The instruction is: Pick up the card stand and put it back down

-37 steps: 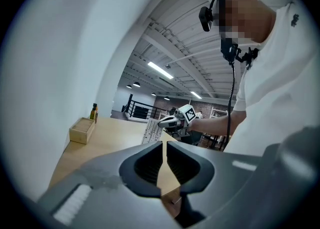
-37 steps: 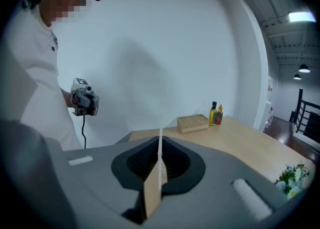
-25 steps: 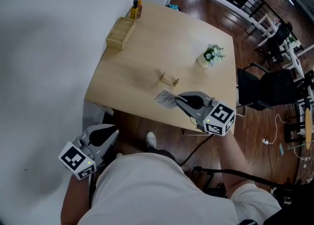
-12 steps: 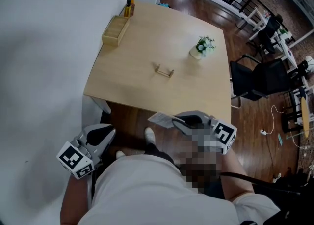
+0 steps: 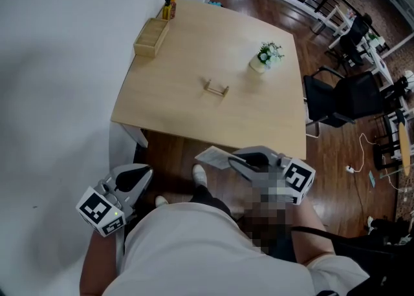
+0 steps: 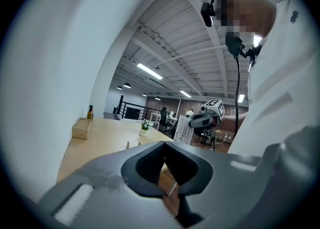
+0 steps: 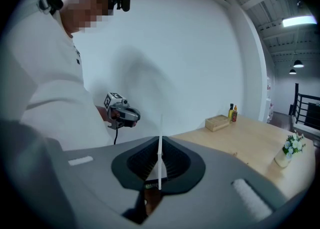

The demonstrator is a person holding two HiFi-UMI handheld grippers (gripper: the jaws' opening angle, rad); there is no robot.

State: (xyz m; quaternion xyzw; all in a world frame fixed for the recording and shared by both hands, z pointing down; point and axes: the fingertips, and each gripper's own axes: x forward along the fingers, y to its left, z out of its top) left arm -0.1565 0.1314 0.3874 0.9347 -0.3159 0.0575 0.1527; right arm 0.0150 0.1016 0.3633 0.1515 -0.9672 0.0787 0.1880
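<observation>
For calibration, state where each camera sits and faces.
Head view: on the head, looking down at the table; torso, left gripper, right gripper show.
Left gripper view: on it, faces across the table; right gripper, torso show.
Right gripper view: on it, faces the wall past its clamped card; left gripper, torso show.
Shared: the table.

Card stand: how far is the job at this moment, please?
Done: the white card is lifted, off the table, where the wooden base stands empty. In hand: the right gripper is shut on the card, edge-on between its jaws; the left gripper hangs shut and empty. Left: probably setting the card back down in the base.
</observation>
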